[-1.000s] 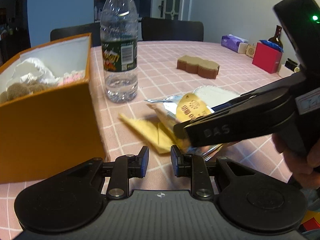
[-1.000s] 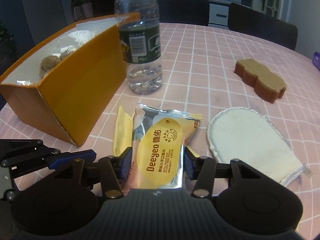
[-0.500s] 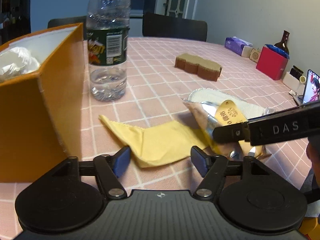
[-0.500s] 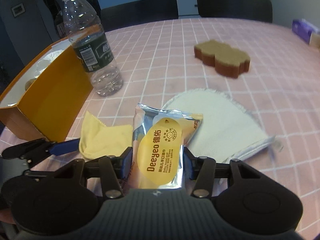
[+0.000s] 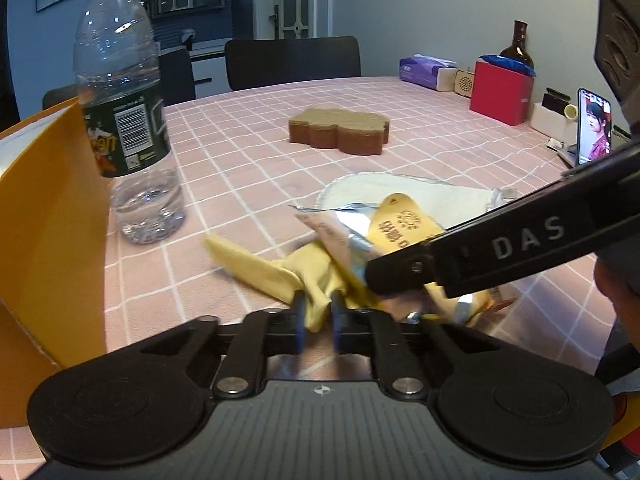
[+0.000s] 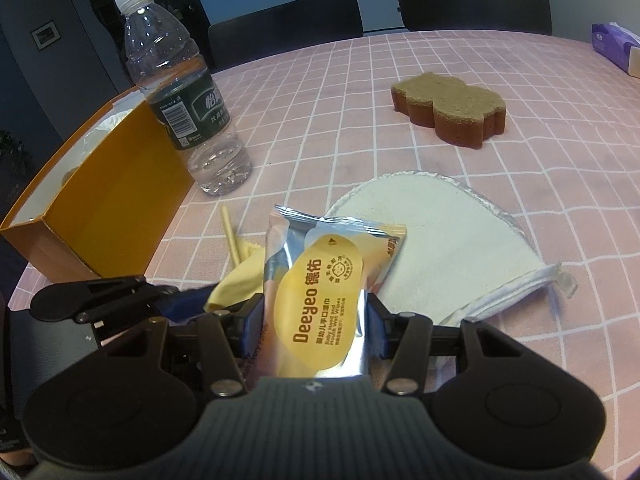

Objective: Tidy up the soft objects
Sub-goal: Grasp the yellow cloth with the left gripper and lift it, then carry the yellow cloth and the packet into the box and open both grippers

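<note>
Since half a second back my left gripper (image 5: 318,316) has just been closing, and its pads now pinch a fold of the yellow cloth (image 5: 276,276) that lay flat between them then. My right gripper (image 6: 314,330) is clamped on the wipes packet (image 6: 320,300) by its two long edges, raised off the cloth – I judge that hold is there to free the cloth beneath so the left can draw it out. Both soft things sit at the near edge of the pink checked table (image 5: 248,136), close beside the orange box (image 6: 116,208), which already holds some pale items. A water bottle (image 5: 124,120) stands just beside the box wall – likely in the way of a straight swing over the rim. Further out lie the white mitt (image 6: 448,248) and brown sponge (image 6: 452,108), untouched.
</note>
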Action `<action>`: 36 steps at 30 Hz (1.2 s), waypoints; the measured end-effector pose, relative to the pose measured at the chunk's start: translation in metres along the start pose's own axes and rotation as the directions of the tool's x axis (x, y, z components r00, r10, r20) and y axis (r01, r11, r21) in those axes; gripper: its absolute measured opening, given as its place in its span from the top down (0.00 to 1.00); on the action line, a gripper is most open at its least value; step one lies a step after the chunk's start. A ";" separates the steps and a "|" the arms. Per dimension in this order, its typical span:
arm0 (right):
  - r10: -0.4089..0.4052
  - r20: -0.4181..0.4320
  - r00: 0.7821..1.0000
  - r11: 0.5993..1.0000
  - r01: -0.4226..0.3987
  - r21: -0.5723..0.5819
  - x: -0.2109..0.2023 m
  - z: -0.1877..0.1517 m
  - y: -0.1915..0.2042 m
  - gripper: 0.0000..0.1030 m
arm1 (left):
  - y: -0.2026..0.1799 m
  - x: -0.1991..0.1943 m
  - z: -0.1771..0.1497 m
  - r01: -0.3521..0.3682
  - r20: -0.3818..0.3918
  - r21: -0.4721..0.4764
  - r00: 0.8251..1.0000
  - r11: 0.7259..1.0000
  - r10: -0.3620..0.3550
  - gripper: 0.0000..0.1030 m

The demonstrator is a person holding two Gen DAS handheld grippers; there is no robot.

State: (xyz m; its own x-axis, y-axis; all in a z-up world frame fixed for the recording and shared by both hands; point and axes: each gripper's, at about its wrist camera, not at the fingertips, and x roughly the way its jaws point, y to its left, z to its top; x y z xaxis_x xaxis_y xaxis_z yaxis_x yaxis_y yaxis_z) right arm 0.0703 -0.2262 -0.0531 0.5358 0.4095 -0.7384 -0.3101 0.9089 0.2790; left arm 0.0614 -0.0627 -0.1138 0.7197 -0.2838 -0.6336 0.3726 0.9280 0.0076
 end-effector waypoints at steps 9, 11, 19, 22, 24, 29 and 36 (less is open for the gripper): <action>0.013 0.044 0.999 1.000 -0.013 0.000 -0.026 0.008 0.003 0.50 | 0.008 -0.044 0.004 -0.010 0.090 -0.064 0.996 0.998 0.015 0.95; 0.045 0.066 0.997 0.999 -0.045 -0.008 -0.039 0.014 0.009 0.50 | 0.014 -0.065 0.008 0.004 0.127 -0.087 0.992 0.996 0.007 0.95; 0.213 0.144 0.966 0.969 -0.190 -0.157 -0.080 0.046 0.071 0.50 | 0.058 -0.152 0.023 -0.049 0.279 -0.162 0.956 0.986 0.094 0.95; 0.259 0.147 0.955 0.945 -0.220 -0.242 -0.081 0.059 0.104 0.50 | 0.082 -0.172 0.026 -0.125 0.284 -0.179 0.943 0.976 0.172 0.95; 0.268 0.149 0.952 0.930 -0.216 -0.297 -0.078 0.068 0.127 0.50 | 0.097 -0.181 0.029 -0.193 0.280 -0.179 0.930 0.965 0.238 0.95; 0.240 0.115 0.964 0.887 -0.170 -0.429 -0.044 0.091 0.191 0.50 | 0.130 -0.182 0.045 -0.304 0.269 -0.136 0.905 0.943 0.330 0.95; 0.076 0.043 0.996 0.824 -0.039 -0.566 0.039 0.129 0.257 0.50 | 0.172 -0.132 0.069 -0.386 0.182 -0.065 0.902 0.920 0.392 0.95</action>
State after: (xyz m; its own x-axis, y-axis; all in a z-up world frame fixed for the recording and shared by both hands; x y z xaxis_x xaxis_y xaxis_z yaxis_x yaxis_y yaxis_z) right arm 0.1125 0.0336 0.0688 0.5437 0.4803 -0.6882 -0.7204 0.6878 -0.0891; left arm 0.0710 0.1179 0.0250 0.9015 0.0637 -0.4280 0.0265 0.9791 0.2016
